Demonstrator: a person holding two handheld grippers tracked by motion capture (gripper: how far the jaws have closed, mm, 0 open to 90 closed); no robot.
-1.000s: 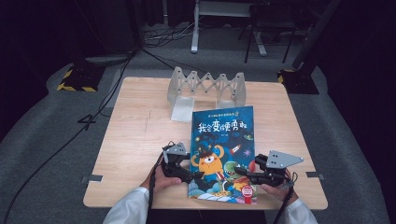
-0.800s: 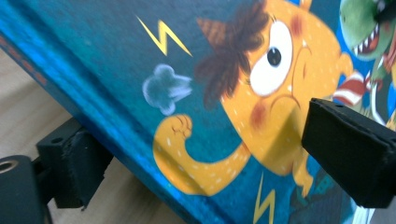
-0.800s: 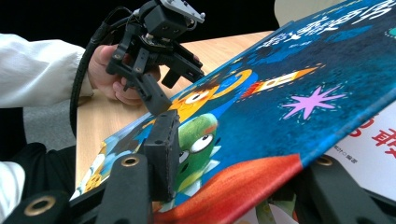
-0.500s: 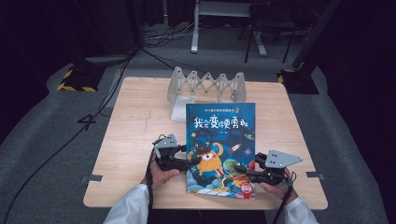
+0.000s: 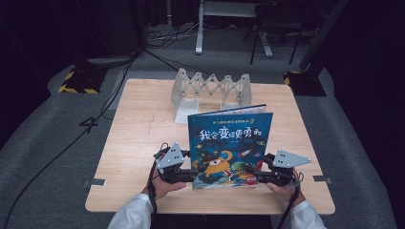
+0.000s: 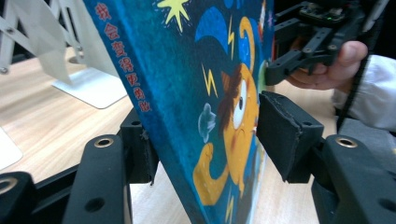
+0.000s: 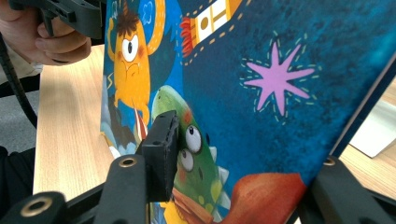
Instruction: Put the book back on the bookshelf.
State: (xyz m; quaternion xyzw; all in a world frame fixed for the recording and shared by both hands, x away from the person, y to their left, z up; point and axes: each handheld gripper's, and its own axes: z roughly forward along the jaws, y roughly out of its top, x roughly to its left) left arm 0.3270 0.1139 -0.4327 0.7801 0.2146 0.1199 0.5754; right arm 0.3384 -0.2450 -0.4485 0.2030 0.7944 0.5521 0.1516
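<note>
Left gripper (image 5: 190, 175) and right gripper (image 5: 254, 177) clamped on opposite lower edges of picture book (image 5: 230, 143), jaws just closing, tilting it upright toward accordion book rack (image 5: 212, 89) beyond.

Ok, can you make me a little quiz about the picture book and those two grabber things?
1. True or false: the picture book lies flat on the table.
2. Which stands behind the book: A) a white zigzag rack, B) a red bucket, C) a lamp?
3. Which parts of the book do the left gripper and the right gripper grip?

Key
1. False: it is raised and stands nearly upright.
2. A
3. Its two lower corners, one each, with a jaw on the cover and a jaw behind.
</note>
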